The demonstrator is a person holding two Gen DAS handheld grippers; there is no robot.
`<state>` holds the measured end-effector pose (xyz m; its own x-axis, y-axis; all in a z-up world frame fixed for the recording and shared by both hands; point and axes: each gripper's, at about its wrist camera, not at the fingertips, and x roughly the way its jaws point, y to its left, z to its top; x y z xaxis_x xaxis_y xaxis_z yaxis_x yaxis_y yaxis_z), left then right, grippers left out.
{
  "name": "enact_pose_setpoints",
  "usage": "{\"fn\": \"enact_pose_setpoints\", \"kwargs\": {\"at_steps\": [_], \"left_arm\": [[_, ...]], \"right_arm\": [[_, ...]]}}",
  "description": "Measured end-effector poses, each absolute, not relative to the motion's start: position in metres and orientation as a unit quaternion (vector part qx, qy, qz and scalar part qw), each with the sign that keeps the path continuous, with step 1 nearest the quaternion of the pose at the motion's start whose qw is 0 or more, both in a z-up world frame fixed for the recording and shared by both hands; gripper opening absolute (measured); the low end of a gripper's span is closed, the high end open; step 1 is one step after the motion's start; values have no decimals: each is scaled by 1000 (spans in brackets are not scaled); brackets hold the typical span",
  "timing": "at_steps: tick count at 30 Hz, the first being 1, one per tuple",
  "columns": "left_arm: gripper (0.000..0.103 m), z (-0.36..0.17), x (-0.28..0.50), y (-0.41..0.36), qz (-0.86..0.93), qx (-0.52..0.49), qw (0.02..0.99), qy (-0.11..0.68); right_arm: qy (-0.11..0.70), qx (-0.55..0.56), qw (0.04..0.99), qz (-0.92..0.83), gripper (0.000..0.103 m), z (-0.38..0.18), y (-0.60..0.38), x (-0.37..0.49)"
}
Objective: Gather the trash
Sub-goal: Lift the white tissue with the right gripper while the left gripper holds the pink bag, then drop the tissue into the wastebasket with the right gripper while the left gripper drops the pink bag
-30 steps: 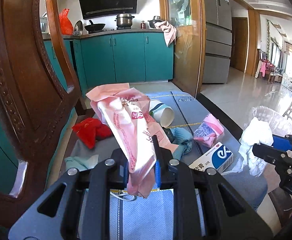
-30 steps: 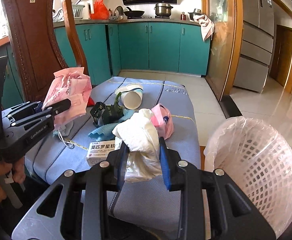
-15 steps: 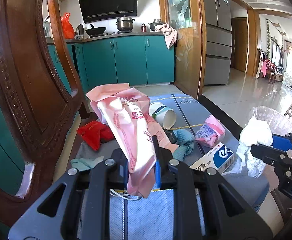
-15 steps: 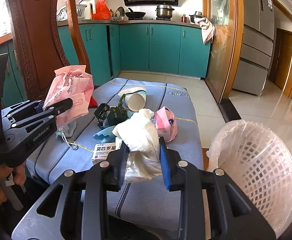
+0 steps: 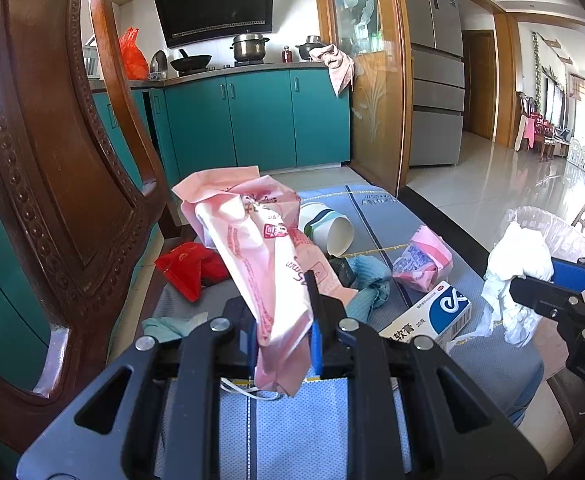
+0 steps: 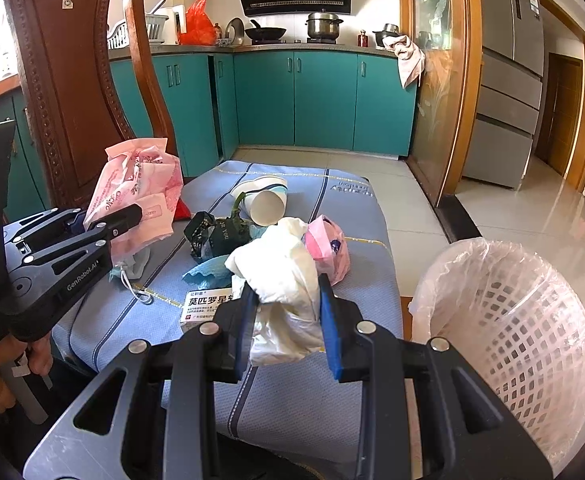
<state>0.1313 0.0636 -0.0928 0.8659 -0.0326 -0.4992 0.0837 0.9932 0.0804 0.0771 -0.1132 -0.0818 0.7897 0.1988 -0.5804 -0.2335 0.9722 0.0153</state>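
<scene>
Right wrist view: we see the right gripper (image 6: pixel 288 312) clamped on a crumpled white plastic bag (image 6: pixel 280 280), the lined white lattice wastebasket (image 6: pixel 508 320) near right. The left gripper (image 5: pixel 282 320) pinches a pink printed plastic bag (image 5: pixel 260 248) above the blue cushion (image 6: pixel 292 392). Either limp bag may catch the rim and spill outside.

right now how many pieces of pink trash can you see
2: a pink bag clamped in the left gripper, and a pink packet lying on the blue mat. More may be hidden.
</scene>
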Motion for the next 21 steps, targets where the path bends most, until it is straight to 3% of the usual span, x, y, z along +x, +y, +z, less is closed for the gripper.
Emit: {"fn": "enact_pose_setpoints", "kwargs": {"at_steps": [21], "left_arm": [[20, -93, 132, 65, -29, 52, 965, 257]], "right_arm": [[297, -33, 948, 107, 30, -79, -112, 75]]}}
